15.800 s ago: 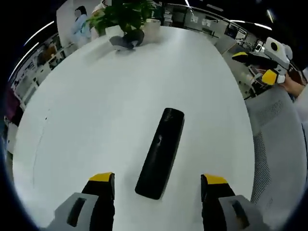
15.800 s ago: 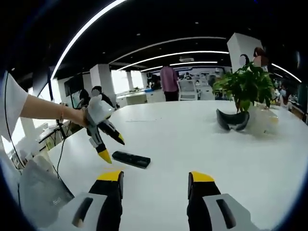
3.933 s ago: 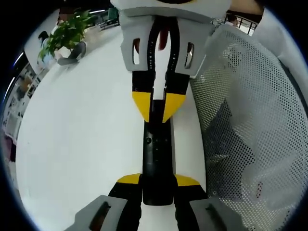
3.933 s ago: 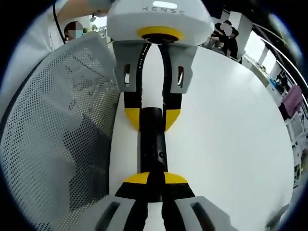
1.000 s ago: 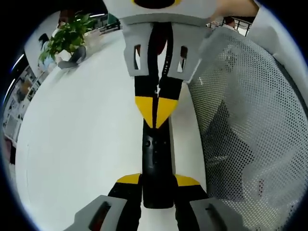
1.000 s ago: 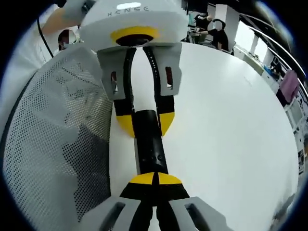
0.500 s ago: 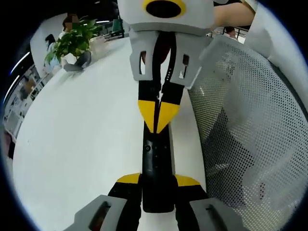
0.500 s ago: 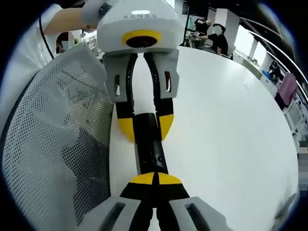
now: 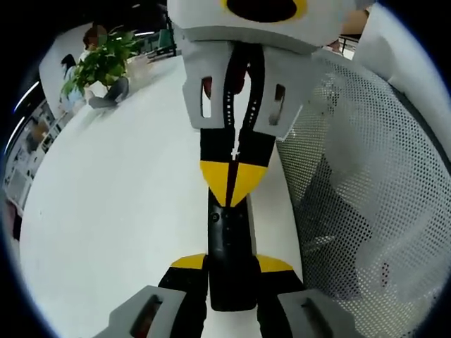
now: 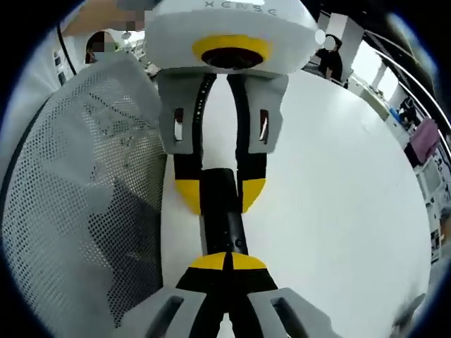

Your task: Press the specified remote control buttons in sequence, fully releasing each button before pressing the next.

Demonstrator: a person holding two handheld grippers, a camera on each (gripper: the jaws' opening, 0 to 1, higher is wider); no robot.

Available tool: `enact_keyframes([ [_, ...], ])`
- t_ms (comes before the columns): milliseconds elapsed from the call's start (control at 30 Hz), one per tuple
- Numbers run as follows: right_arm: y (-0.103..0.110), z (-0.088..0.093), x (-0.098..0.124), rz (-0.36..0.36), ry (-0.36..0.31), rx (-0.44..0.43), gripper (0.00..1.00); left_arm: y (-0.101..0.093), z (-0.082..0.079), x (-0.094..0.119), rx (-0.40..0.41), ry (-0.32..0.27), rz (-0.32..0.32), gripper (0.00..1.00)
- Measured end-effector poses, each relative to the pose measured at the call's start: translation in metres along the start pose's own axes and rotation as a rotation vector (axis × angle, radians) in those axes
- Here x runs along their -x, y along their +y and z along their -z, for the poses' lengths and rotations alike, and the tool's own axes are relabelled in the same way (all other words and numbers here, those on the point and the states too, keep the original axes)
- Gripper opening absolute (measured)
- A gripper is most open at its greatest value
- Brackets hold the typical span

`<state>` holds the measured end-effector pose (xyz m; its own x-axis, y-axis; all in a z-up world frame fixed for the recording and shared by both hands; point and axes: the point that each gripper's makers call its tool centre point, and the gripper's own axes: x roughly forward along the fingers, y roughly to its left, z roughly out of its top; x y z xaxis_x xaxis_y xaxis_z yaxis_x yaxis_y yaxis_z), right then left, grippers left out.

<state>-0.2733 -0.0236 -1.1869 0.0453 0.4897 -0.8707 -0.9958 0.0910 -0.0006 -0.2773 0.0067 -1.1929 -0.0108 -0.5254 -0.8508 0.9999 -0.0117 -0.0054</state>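
A long black remote (image 9: pixel 227 232) lies along the white table's edge, and my left gripper (image 9: pixel 231 264) is shut on its near end, one yellow tip on each side. From the top of the left gripper view comes my right gripper (image 9: pixel 231 186), shut, with its joined yellow tips pointing down onto the remote's button face. In the right gripper view my right gripper (image 10: pixel 227 262) has its tips together over the remote (image 10: pixel 224 225). Beyond it, the left gripper (image 10: pixel 220 193) clamps the remote's far end.
The white oval table (image 9: pixel 127 197) spreads out to one side, with a potted plant (image 9: pixel 99 60) and a dark object at its far end. A grey mesh chair (image 9: pixel 359 183) stands close against the table edge beside the remote. People sit in the background (image 10: pixel 328 46).
The right gripper, open astride the remote 3.9 s ago, is shut. Over the last second its joined tips have crept along the remote towards the left gripper, which keeps its hold.
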Motion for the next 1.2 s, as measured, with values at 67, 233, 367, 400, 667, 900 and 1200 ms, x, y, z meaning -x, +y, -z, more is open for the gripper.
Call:
enact_keyframes([
  [67, 0.000, -0.001, 0.000, -0.010, -0.002, -0.033, 0.00, -0.001, 0.000, 0.000, -0.008, -0.001, 0.004, 0.25],
  [233, 0.004, -0.002, 0.001, 0.002, 0.007, -0.011, 0.00, -0.001, 0.001, 0.000, -0.007, -0.001, 0.005, 0.25],
  [367, 0.004, -0.001, 0.002, 0.016, -0.040, -0.077, 0.00, -0.002, 0.001, 0.000, -0.004, -0.005, 0.004, 0.25],
  [400, 0.005, -0.001, 0.003, 0.019, -0.044, -0.076, 0.00, -0.002, 0.001, 0.000, -0.005, -0.006, 0.004, 0.25],
  [667, 0.003, -0.002, 0.002, 0.019, -0.106, -0.102, 0.00, -0.002, 0.001, 0.001, -0.012, -0.018, 0.009, 0.25],
  [900, 0.010, 0.001, 0.003, 0.012, -0.074, -0.020, 0.00, -0.003, 0.000, 0.001, -0.017, -0.035, 0.014, 0.24],
  [1200, 0.017, -0.009, -0.005, -0.009, -0.076, 0.006, 0.00, -0.003, -0.001, 0.001, -0.030, -0.018, 0.024, 0.25],
])
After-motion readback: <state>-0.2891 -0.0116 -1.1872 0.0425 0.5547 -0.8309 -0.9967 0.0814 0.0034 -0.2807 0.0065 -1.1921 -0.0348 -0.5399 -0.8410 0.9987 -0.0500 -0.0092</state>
